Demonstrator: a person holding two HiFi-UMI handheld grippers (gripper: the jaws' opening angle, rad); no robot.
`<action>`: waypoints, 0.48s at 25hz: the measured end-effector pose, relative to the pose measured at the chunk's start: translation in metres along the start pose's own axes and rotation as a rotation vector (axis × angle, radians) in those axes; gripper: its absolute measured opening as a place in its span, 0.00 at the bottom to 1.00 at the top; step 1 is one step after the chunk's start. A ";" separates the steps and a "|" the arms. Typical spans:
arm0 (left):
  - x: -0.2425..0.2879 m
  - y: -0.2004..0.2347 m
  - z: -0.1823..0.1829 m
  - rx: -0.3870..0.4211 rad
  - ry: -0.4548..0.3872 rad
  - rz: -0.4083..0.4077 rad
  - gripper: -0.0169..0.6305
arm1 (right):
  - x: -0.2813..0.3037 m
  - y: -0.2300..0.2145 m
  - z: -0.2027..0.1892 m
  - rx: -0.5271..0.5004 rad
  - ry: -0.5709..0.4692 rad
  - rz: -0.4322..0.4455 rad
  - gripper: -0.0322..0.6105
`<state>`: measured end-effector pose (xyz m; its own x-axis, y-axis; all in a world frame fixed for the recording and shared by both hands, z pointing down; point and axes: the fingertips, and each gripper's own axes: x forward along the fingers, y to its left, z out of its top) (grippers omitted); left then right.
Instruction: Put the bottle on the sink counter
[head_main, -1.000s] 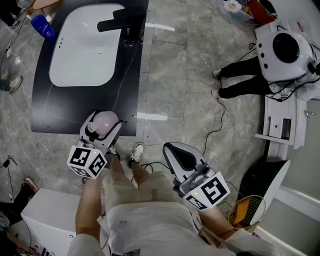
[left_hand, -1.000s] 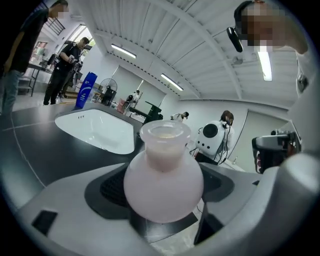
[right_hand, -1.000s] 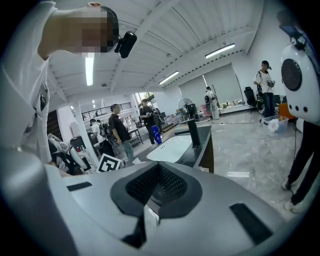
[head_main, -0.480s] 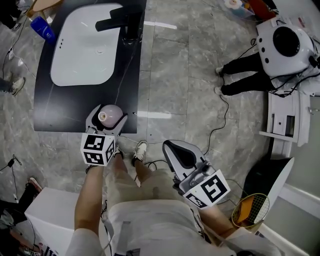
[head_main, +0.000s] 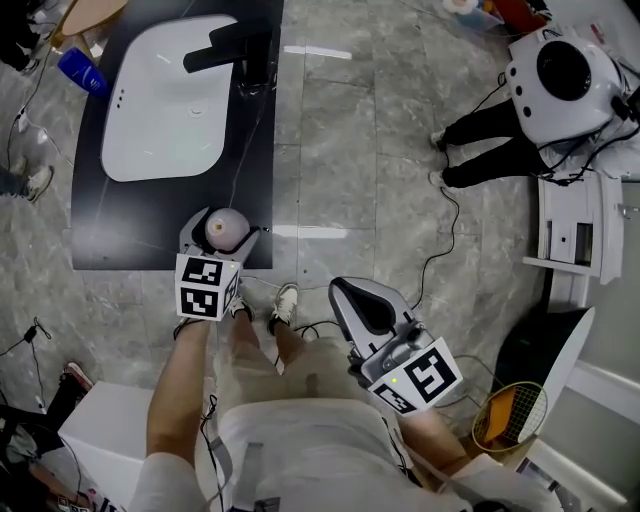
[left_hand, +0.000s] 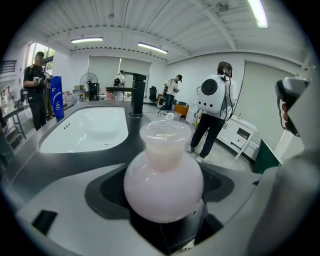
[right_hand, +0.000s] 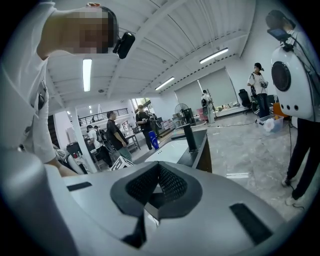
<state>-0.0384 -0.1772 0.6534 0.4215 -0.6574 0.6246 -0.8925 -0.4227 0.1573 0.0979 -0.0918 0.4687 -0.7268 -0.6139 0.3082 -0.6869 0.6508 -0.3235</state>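
Observation:
A round pale-pink bottle with a short wide neck is upright between the jaws of my left gripper, which is shut on its belly. In the left gripper view the bottle fills the middle, with the black sink counter beneath and beyond it. Seen from the head, bottle and gripper are over the counter's near right corner; whether the bottle rests on it I cannot tell. My right gripper hangs shut and empty over the floor, close to the person's body.
A white basin and a black faucet sit farther along the counter, with a blue bottle at its far left. A person with a white backpack unit stands at the right beside a white cabinet. Cables run across the floor.
My left gripper has carried the bottle forward and a little right, onto the counter's near corner, and has turned it upright. The right gripper has stayed put.

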 end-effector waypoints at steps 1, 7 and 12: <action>0.001 -0.001 0.000 0.005 0.005 0.000 0.64 | -0.001 -0.001 0.000 0.002 -0.001 -0.004 0.07; 0.007 -0.006 -0.001 0.048 0.064 -0.015 0.64 | -0.007 -0.006 -0.002 0.016 -0.011 -0.020 0.06; 0.008 -0.005 0.000 0.090 0.077 -0.012 0.64 | -0.010 -0.008 -0.002 0.019 -0.016 -0.026 0.07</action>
<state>-0.0303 -0.1798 0.6578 0.4158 -0.6037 0.6801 -0.8679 -0.4870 0.0983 0.1102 -0.0900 0.4703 -0.7088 -0.6372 0.3026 -0.7050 0.6262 -0.3328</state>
